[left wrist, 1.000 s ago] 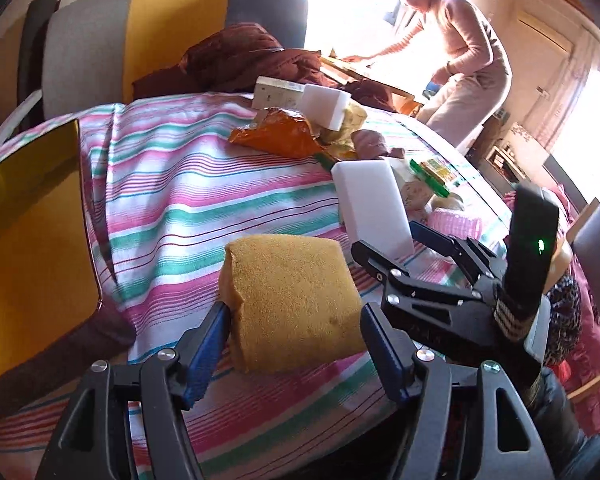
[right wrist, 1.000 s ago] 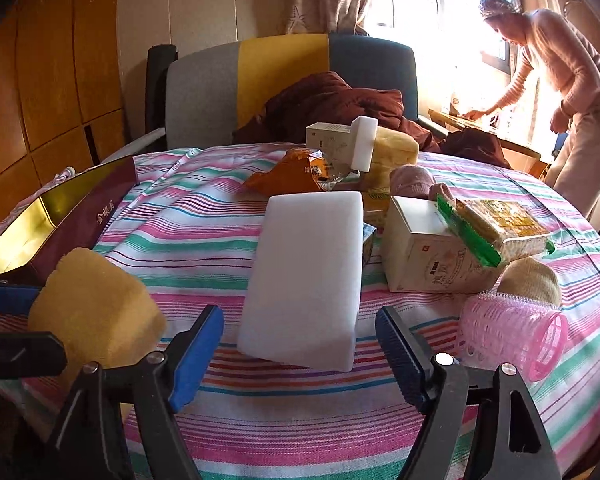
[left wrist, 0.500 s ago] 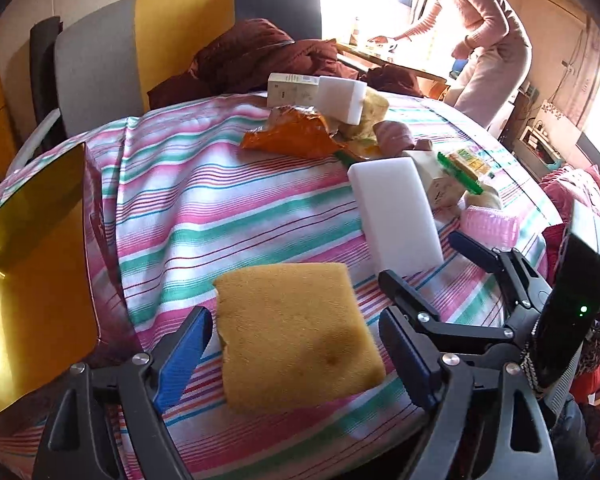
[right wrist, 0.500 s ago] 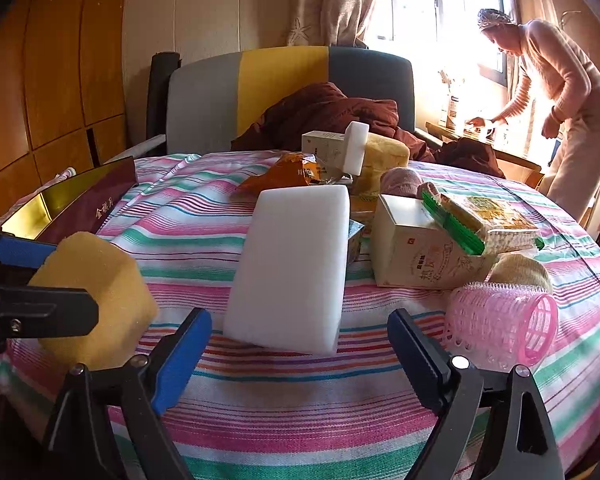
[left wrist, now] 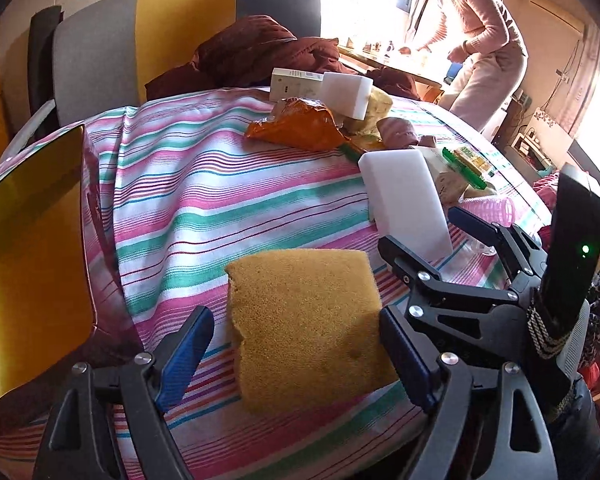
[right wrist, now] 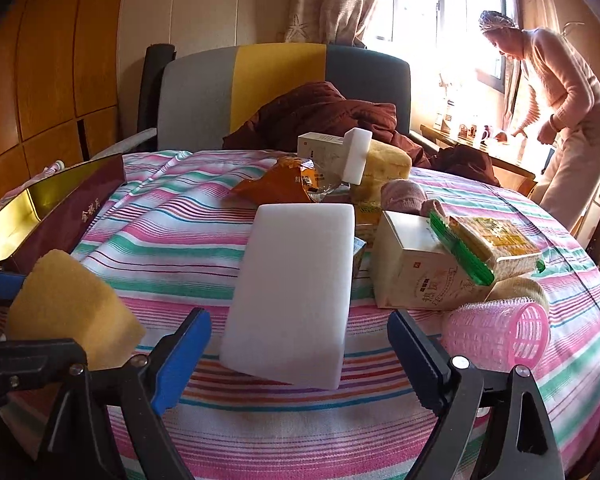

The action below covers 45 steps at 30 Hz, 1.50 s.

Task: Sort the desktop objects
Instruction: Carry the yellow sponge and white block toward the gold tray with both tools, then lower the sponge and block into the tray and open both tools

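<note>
Both grippers' fingers spread wide, left gripper [left wrist: 296, 356] straddling yellow sponge [left wrist: 306, 322], right gripper [right wrist: 300, 356] straddling white sponge [right wrist: 292, 292].

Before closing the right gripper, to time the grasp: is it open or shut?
Open: the right gripper has its jaws spread on either side of the white sponge, touching neither.

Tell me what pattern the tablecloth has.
The tablecloth has pink, green and white stripes with thin dark lines, clearest in the right wrist view.
</note>
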Available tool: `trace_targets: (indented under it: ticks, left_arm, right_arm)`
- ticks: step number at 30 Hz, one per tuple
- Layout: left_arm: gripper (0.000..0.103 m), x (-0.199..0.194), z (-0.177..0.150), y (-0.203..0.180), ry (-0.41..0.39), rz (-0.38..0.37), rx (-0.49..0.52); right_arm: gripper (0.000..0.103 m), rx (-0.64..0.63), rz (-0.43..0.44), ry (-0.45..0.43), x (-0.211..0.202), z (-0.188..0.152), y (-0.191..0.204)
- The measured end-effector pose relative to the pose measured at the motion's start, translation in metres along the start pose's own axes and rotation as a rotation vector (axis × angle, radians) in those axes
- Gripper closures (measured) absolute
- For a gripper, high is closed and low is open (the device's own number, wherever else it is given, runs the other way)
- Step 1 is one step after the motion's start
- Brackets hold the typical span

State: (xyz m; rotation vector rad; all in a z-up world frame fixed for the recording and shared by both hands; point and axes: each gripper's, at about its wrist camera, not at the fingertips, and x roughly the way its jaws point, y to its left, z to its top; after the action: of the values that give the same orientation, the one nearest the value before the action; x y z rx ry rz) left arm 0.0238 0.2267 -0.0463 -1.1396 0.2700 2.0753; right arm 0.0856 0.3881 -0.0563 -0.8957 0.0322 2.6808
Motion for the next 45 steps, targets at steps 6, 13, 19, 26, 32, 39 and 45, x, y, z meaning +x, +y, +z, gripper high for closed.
trace_targets:
  ticks: [6, 13, 19, 26, 32, 39, 45]
  left_arm:
    - [0.029, -0.007, -0.006, 0.001, -0.047, -0.038, 0.022]
    - [0.031, -0.018, -0.012, 0.014, -0.094, -0.063, -0.013]
    - [0.031, -0.043, -0.017, 0.031, -0.15, -0.07, -0.065]
    - [0.031, -0.092, -0.013, 0.077, -0.245, -0.028, -0.149]
    - [0.031, -0.132, -0.003, 0.144, -0.315, 0.065, -0.255]
    - [0.031, -0.123, 0.013, 0.229, -0.266, 0.251, -0.313]
    - [0.031, -0.1, 0.029, 0.291, -0.174, 0.305, -0.365]
  right_arm:
    - [0.043, -0.001, -0.002, 0.013, -0.003, 0.0, 0.0]
    - [0.043, 0.003, 0.044, -0.006, -0.022, 0.005, 0.003]
    - [0.043, -0.003, 0.105, -0.011, -0.03, 0.015, 0.017]
    - [0.043, -0.043, 0.264, -0.017, -0.034, 0.047, 0.056]
    - [0.042, -0.122, 0.446, 0.035, -0.017, 0.095, 0.117]
    - [0.042, -0.231, 0.589, 0.177, 0.024, 0.142, 0.207]
    - [0.042, -0.28, 0.593, 0.338, 0.081, 0.156, 0.267]
